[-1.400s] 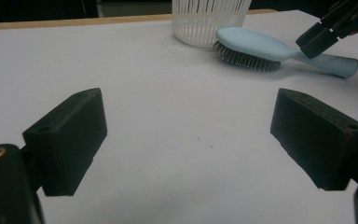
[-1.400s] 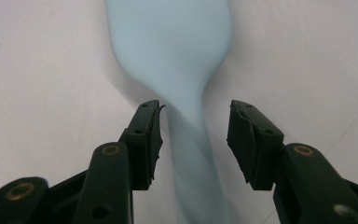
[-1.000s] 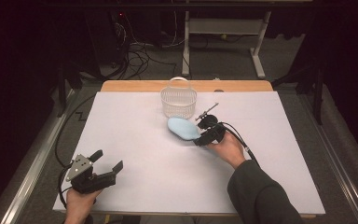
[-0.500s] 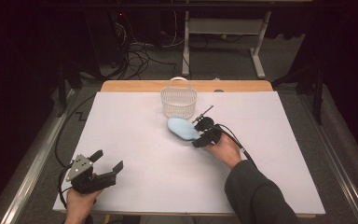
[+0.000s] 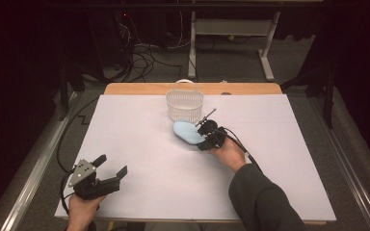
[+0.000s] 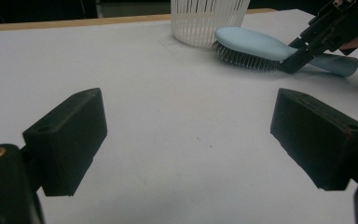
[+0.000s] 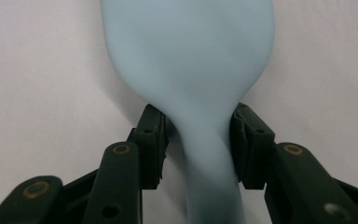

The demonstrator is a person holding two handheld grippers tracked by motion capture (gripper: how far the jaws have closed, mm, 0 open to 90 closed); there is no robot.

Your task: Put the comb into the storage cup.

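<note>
White-topped table (image 5: 139,144), light blue hairbrush (image 5: 187,131) bristles-down, white basket (image 5: 184,102) beside it

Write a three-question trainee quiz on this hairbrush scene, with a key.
1. True or false: the light blue hairbrush lies bristles down on the white table.
2. Which gripper has the brush neck between its jaws: A left gripper, B right gripper?
3. What stands just beyond the brush head?

Key: 1 true. 2 B; its jaws have just been closing around the neck, and contact is unclear. 3 A white slatted basket, empty as far as can be seen.
</note>
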